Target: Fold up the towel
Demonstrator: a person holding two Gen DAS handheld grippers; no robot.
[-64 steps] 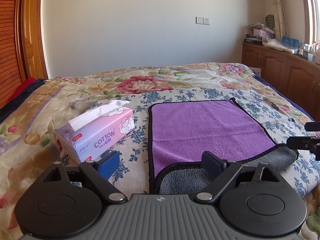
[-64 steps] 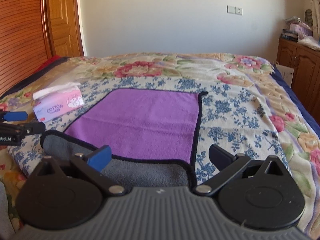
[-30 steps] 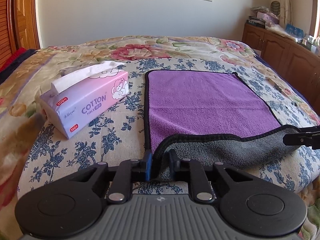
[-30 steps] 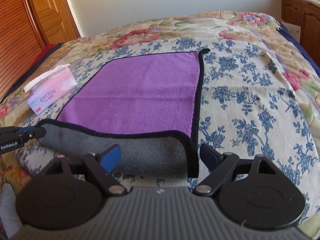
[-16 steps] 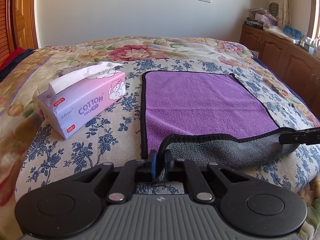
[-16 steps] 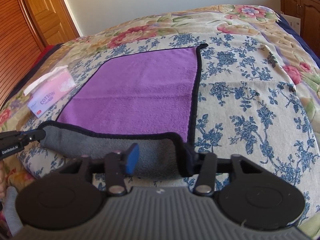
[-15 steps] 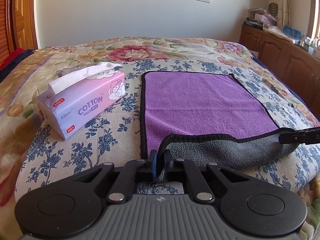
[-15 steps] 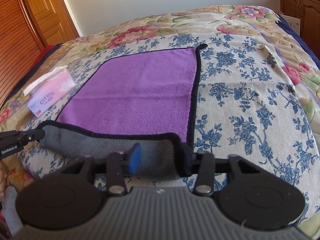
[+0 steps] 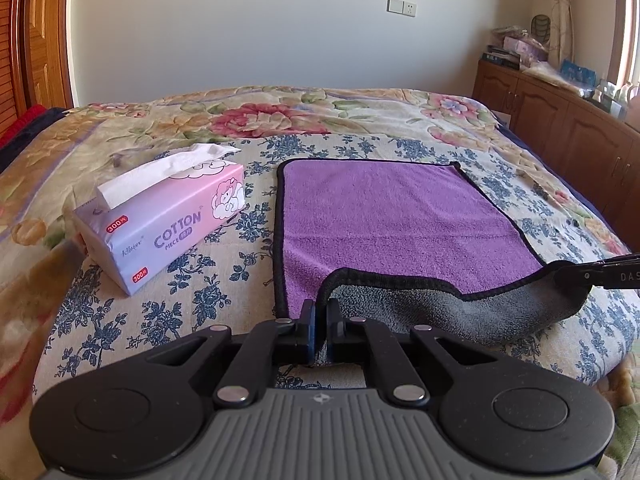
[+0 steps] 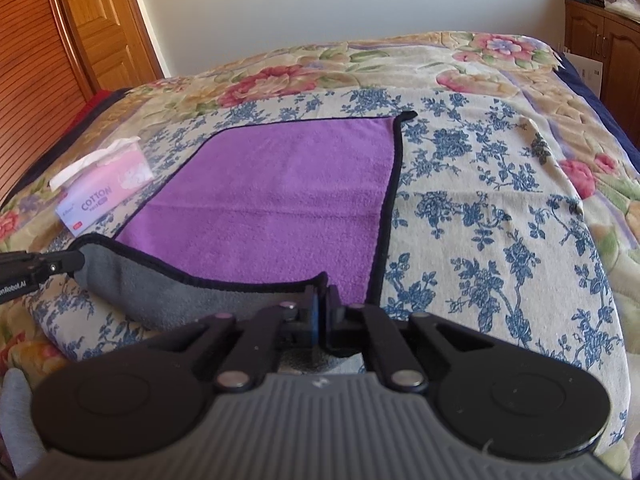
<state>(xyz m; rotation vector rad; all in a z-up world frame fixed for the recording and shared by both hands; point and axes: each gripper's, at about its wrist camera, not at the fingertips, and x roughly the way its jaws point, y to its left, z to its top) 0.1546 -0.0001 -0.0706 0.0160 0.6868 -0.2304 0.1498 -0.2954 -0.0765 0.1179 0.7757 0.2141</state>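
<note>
Towel (image 9: 400, 216), purple face up, spread flat on floral bedspread (image 9: 360, 120) ahead of both grippers; near edge peeled up, grey underside showing. Left gripper (image 9: 320, 322) pressed together on near-left corner of that hem. Right gripper (image 10: 322, 314) likewise pinched shut on near-right corner, seemingly with cloth between the pads. Tissue pack (image 9: 160, 220) lying left of towel, apart from it.

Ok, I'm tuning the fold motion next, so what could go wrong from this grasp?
Both grips are shallow: the left gripper and right gripper pinch only the towel at its hem corners, so one might slip out. The edge between them sags, which could crease the fold. The tissue pack lies close beside the towel.
</note>
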